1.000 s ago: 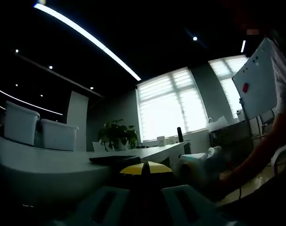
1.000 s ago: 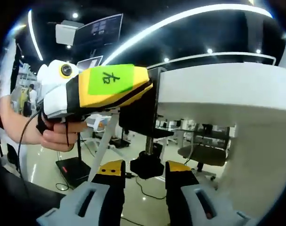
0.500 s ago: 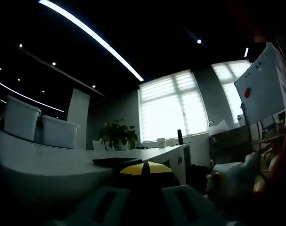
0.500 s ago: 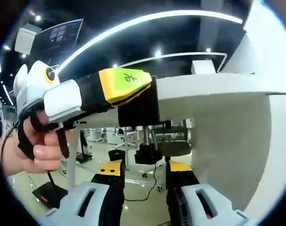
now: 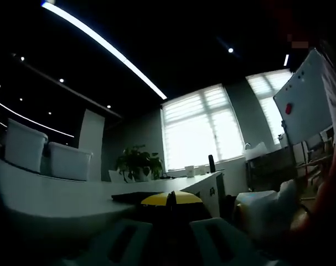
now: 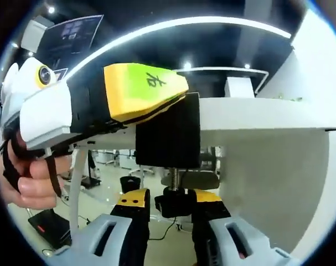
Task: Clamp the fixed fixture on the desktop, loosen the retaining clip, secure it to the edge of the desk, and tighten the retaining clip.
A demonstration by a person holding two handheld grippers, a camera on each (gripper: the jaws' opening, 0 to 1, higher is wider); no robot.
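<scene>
surroundings: potted plant (image 5: 138, 162) and two white chairs (image 5: 45, 153) past the far tabletop (image 6: 256, 113) edge; whiteboard (image 5: 300, 102) off to the side.
left claw (image 6: 148, 91): hand (image 6: 29, 177) holds it level, jaws closed on the fixture's upper part at the tabletop edge.
fixture (image 6: 169, 138): black clamp body sits over the tabletop edge, screw hangs below.
knob (image 6: 176, 199): black, under the edge.
right claw (image 6: 169, 208): comes up from beneath, jaws narrow, flanking the knob; contact can't tell.

Right gripper (image 6: 170, 213) moved in: screw knob (image 6: 175, 200), earlier ahead of the fingertips, now sits between them. Clamp (image 6: 169, 137) looms larger above the fingers.
</scene>
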